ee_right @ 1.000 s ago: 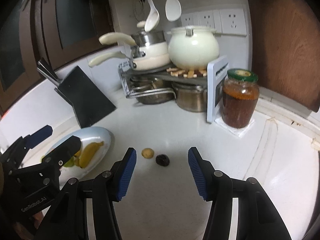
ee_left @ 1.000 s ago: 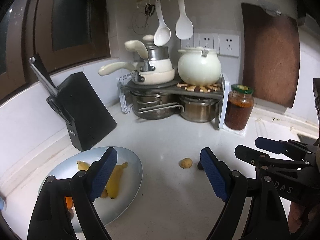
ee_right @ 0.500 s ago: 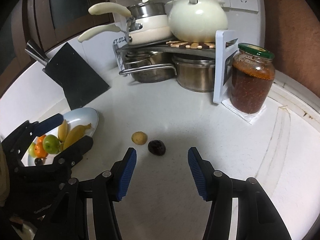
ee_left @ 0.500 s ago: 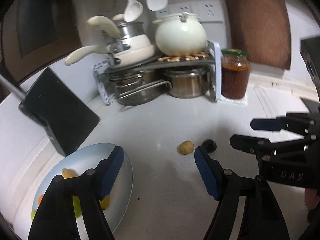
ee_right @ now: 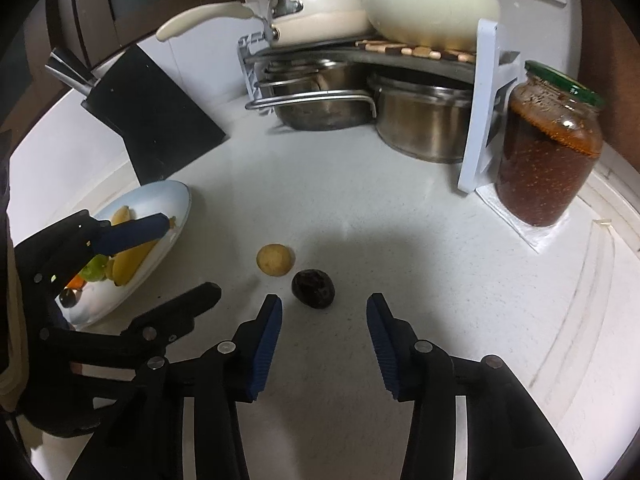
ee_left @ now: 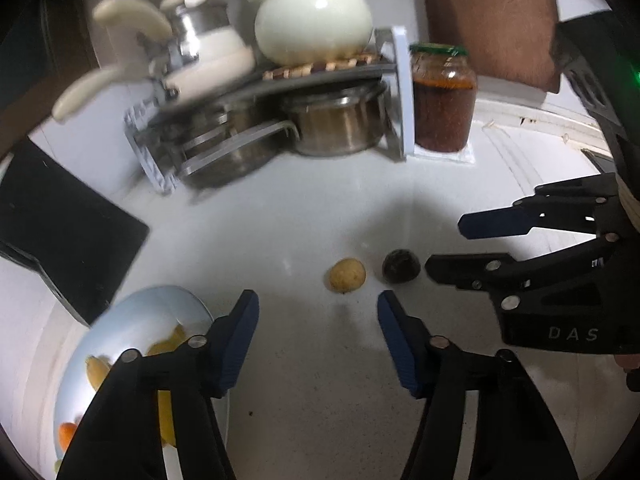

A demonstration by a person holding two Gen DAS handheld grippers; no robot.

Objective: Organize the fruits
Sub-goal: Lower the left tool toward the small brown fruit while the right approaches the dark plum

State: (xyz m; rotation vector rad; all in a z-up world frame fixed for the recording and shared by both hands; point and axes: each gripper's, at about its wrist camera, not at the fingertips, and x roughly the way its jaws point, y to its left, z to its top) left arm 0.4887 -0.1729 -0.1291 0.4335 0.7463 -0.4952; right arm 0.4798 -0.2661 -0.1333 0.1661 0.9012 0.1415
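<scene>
A small tan round fruit (ee_left: 347, 275) and a dark wrinkled fruit (ee_left: 401, 266) lie side by side on the white counter. They also show in the right wrist view, the tan fruit (ee_right: 275, 260) left of the dark fruit (ee_right: 313, 289). My left gripper (ee_left: 318, 312) is open just short of the tan fruit. My right gripper (ee_right: 323, 312) is open just behind the dark fruit. A pale blue plate (ee_right: 176, 196) at the left holds bananas (ee_right: 130, 261), a green fruit and an orange one.
A black knife block (ee_right: 152, 120) stands behind the plate. A rack (ee_right: 480, 92) with steel pots and cream cookware fills the back corner. A jar of red paste (ee_right: 546, 156) stands to its right. A brown cutting board (ee_left: 488, 12) leans on the wall.
Both grippers have moved forward and down toward the two loose fruits, which look larger and closer now. Both stay open.
</scene>
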